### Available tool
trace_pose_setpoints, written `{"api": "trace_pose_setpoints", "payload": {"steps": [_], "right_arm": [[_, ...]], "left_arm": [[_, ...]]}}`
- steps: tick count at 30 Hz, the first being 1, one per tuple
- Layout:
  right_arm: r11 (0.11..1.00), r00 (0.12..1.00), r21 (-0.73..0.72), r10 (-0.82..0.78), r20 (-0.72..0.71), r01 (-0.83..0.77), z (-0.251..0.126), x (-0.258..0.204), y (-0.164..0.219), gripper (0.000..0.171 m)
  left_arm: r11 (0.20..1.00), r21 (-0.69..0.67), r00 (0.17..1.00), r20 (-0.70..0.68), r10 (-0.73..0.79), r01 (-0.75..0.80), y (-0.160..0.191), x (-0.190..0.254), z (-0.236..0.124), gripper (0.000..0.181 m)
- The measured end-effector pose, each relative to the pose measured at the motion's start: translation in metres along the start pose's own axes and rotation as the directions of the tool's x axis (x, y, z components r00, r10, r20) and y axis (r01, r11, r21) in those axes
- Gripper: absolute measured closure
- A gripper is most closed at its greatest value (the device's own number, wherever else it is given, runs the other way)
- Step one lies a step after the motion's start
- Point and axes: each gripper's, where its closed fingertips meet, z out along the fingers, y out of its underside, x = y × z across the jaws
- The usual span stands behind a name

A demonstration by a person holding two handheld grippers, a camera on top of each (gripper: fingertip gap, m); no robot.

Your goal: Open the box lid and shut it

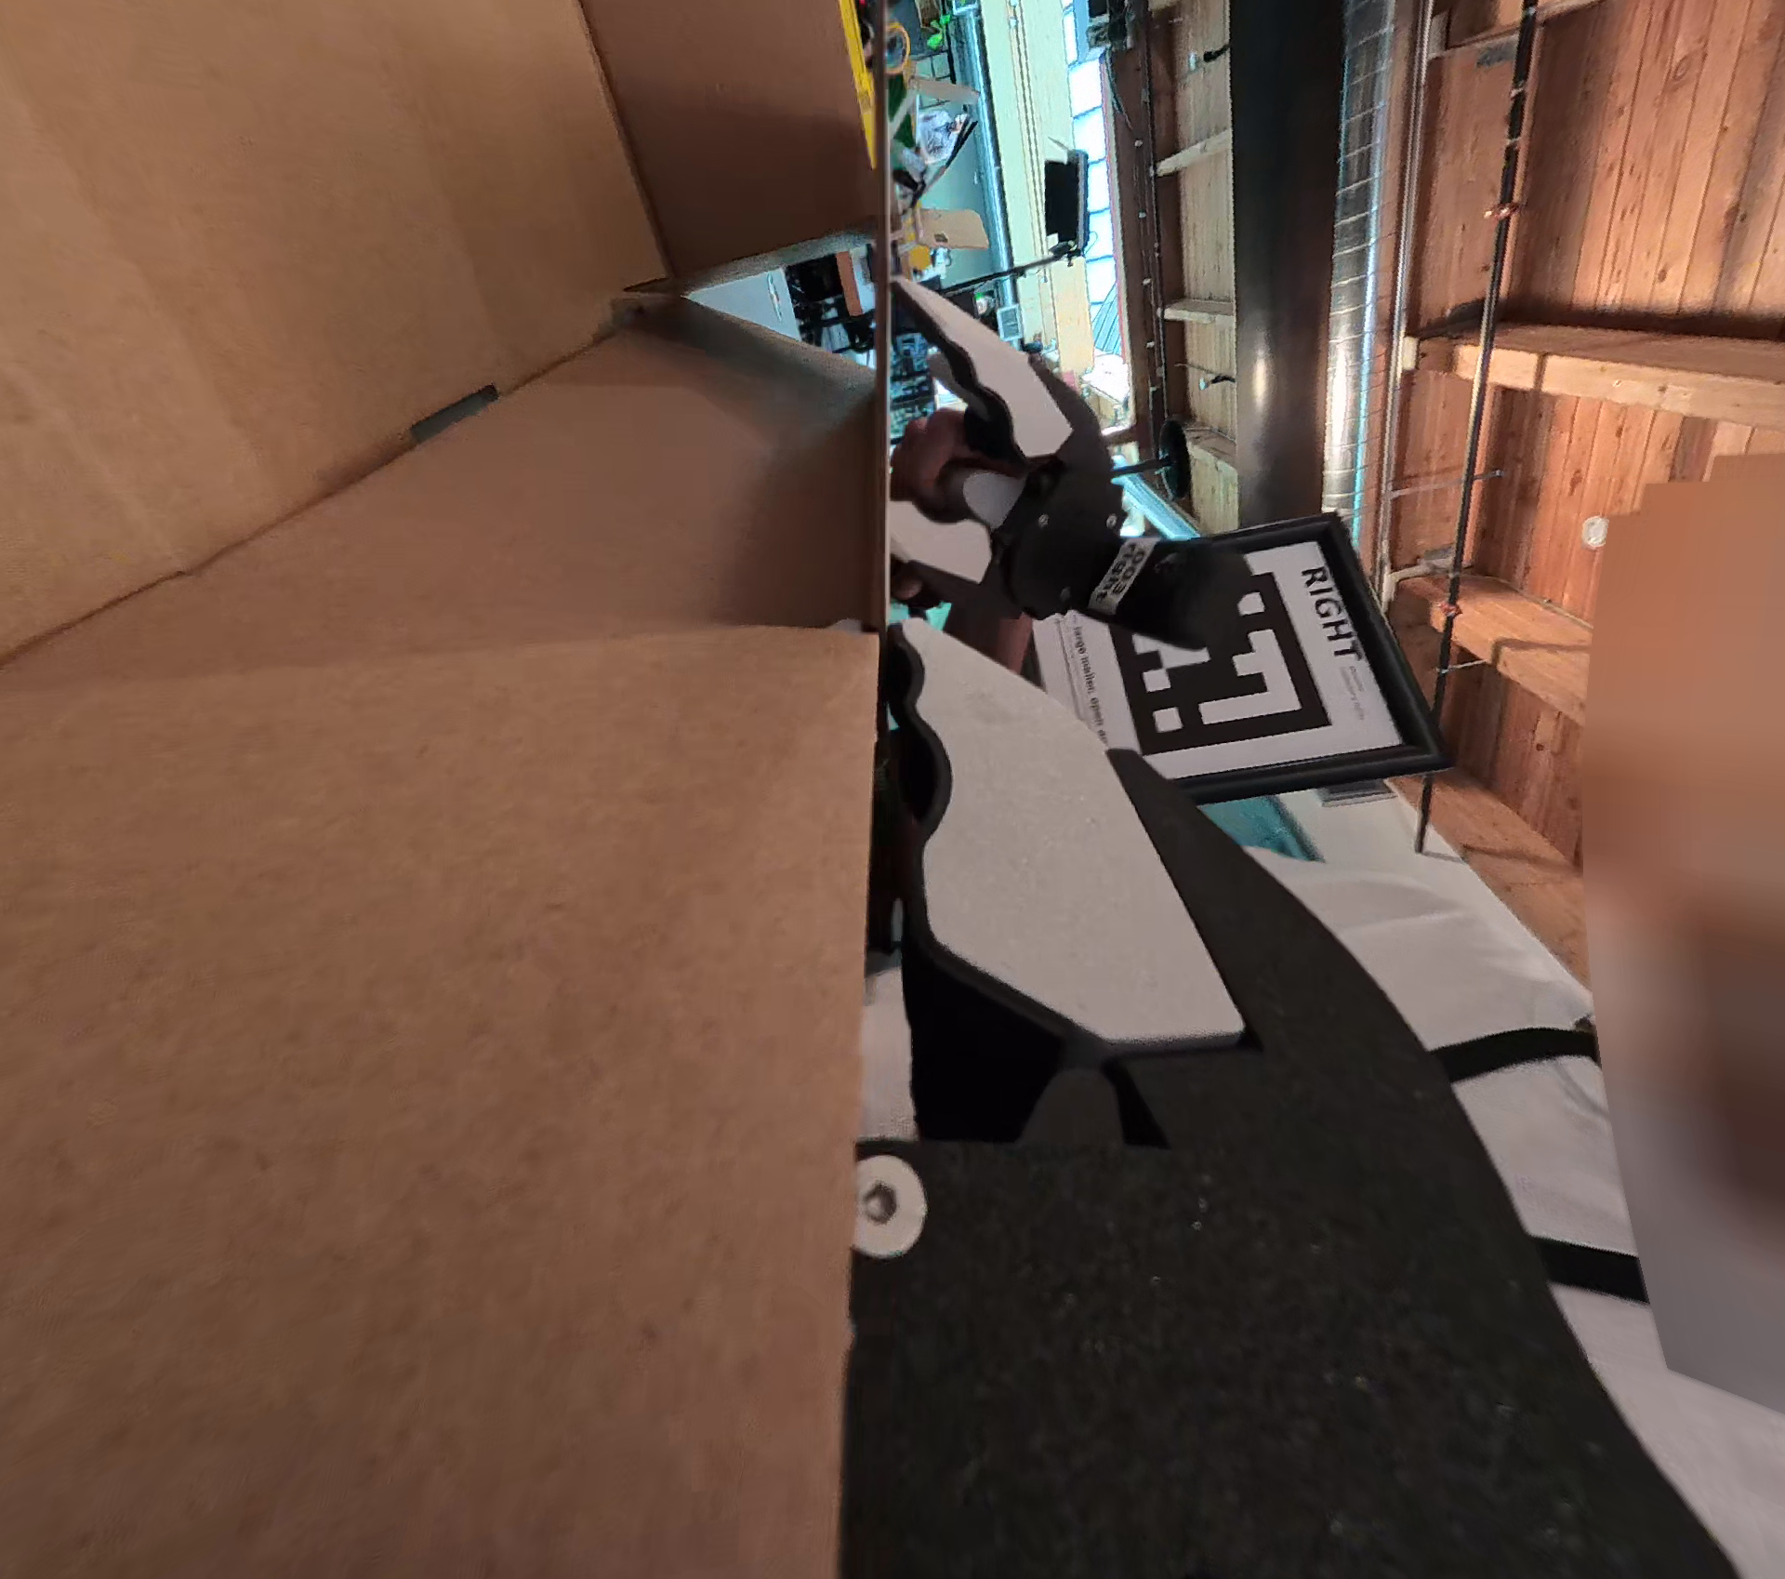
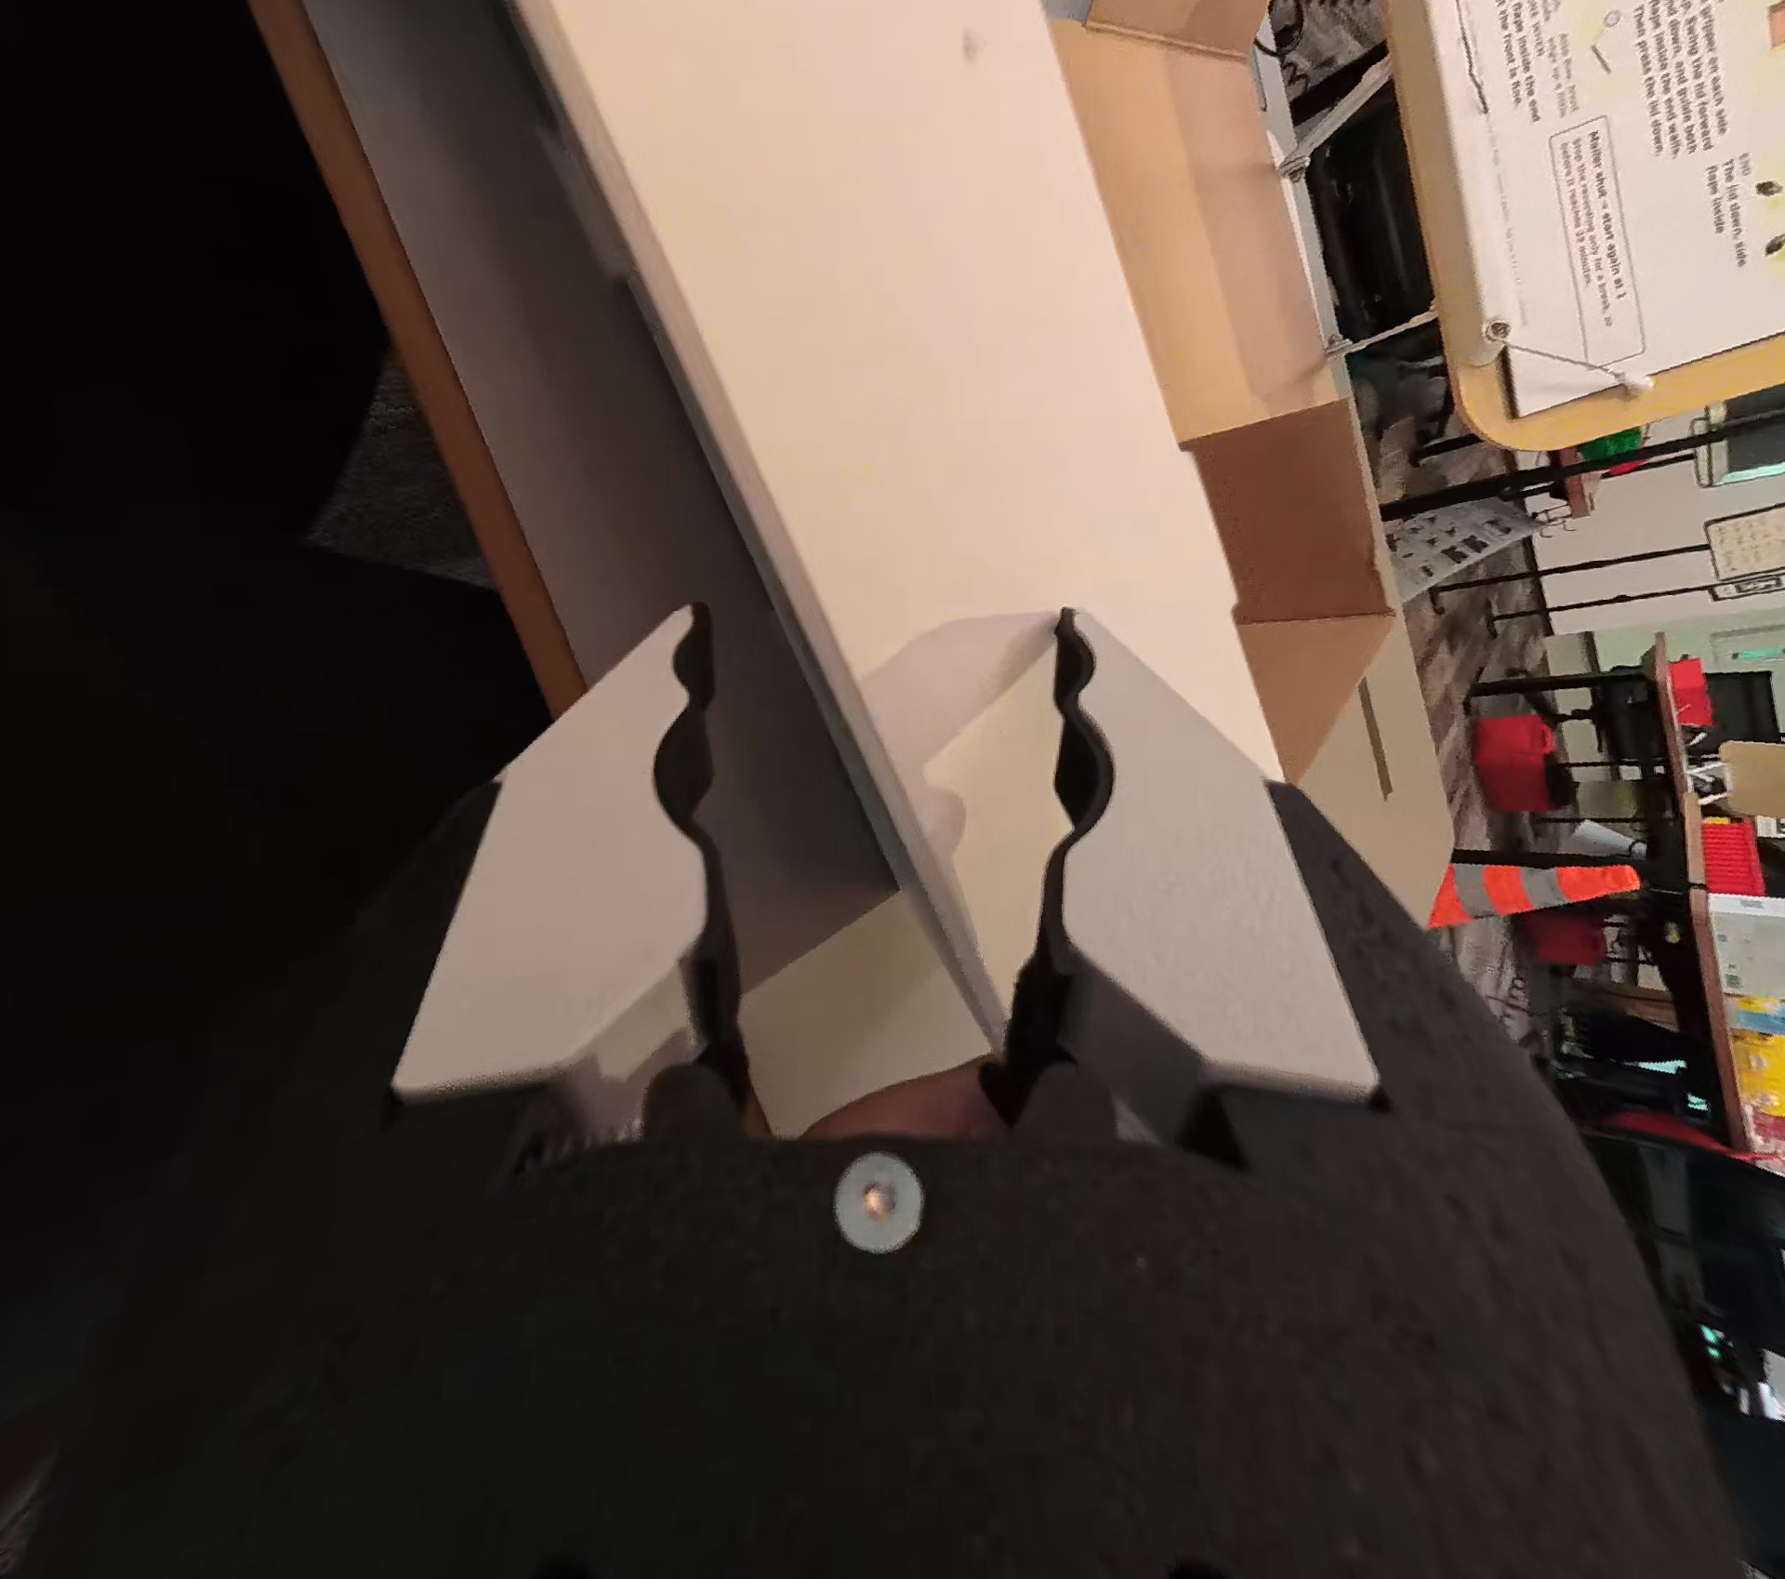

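The box is a cardboard mailer, white outside and brown inside. In the left wrist view its brown inner faces (image 1: 435, 1050) fill the left half, and the lid's thin edge (image 1: 881, 373) runs up the middle. My left gripper (image 1: 884, 663) is shut on that edge. One white finger (image 1: 1043, 856) shows and the other is hidden behind the cardboard. My right gripper (image 1: 908, 422) is farther along the same edge. In the right wrist view my right gripper (image 2: 879, 615) is open, its fingers on either side of the white lid panel (image 2: 869, 228) without touching it. The brown box interior (image 2: 1207, 199) lies beyond.
A black-framed marker sign (image 1: 1285, 663) stands behind the right gripper. A wooden wall (image 1: 1594, 228) and a dark pipe (image 1: 1285, 180) lie beyond. A board with printed sheets (image 2: 1594, 132), an orange-and-grey cone (image 2: 1536, 890) and shelves with red items (image 2: 1516, 750) are at the right. The wooden table edge (image 2: 386, 296) runs at the left.
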Motion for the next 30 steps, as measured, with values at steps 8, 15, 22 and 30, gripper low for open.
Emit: {"api": "trace_pose_setpoints", "payload": {"steps": [8, 15, 22, 30], "right_arm": [[1.0, 0.999, -0.001, 0.027, 0.03, -0.027, 0.001, 0.007, -0.002, 0.112], [0.999, 0.999, 0.009, 0.047, 0.024, -0.047, 0.002, 0.009, -0.002, 0.112], [0.997, 0.997, 0.026, 0.074, 0.022, -0.074, 0.003, 0.009, -0.004, 0.112], [0.979, 0.985, 0.106, 0.175, 0.001, -0.174, 0.002, 0.018, -0.003, 0.107]], "left_arm": [[0.953, -0.072, 0.952, 0.066, 0.298, -0.293, 0.022, 0.017, -0.036, 0.135], [0.64, -0.386, 0.359, 0.587, 0.726, -0.664, -0.011, -0.058, -0.153, 0.135], [0.441, -0.475, 0.267, 0.39, 0.881, -0.761, -0.021, -0.073, -0.108, 0.16], [0.166, -0.708, 0.065, 0.168, 0.984, -0.686, -0.024, -0.041, -0.084, 0.178]]}}
